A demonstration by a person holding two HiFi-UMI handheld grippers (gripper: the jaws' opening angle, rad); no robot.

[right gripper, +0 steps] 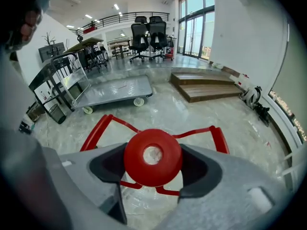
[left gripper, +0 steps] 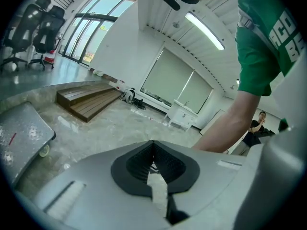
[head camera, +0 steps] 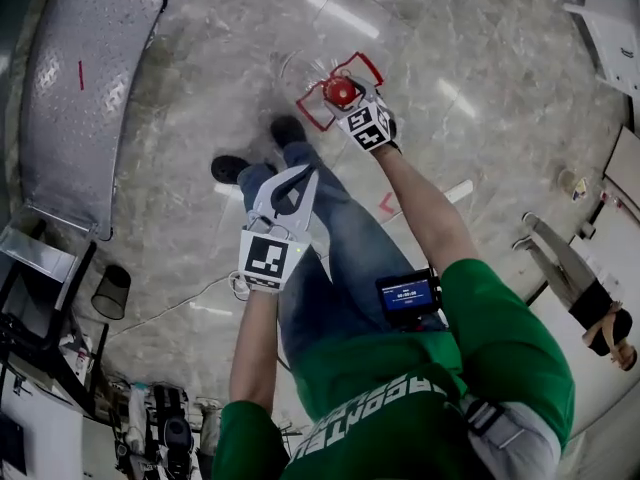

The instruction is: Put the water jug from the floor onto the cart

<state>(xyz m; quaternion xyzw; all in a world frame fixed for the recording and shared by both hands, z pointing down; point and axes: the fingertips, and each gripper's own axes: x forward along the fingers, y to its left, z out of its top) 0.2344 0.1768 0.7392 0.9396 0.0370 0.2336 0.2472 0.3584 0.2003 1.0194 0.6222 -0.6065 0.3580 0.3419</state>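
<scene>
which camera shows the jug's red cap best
The right gripper view: the red cap sits large and centred between the right gripper's open jaws. The head view shows the cap small, from above, beside that gripper's marker cube. The left gripper view misses it.

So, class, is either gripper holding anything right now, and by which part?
Nothing is held. The right gripper has its jaws open either side of the water jug's red cap, not gripping it. The left gripper is shut on nothing.
</scene>
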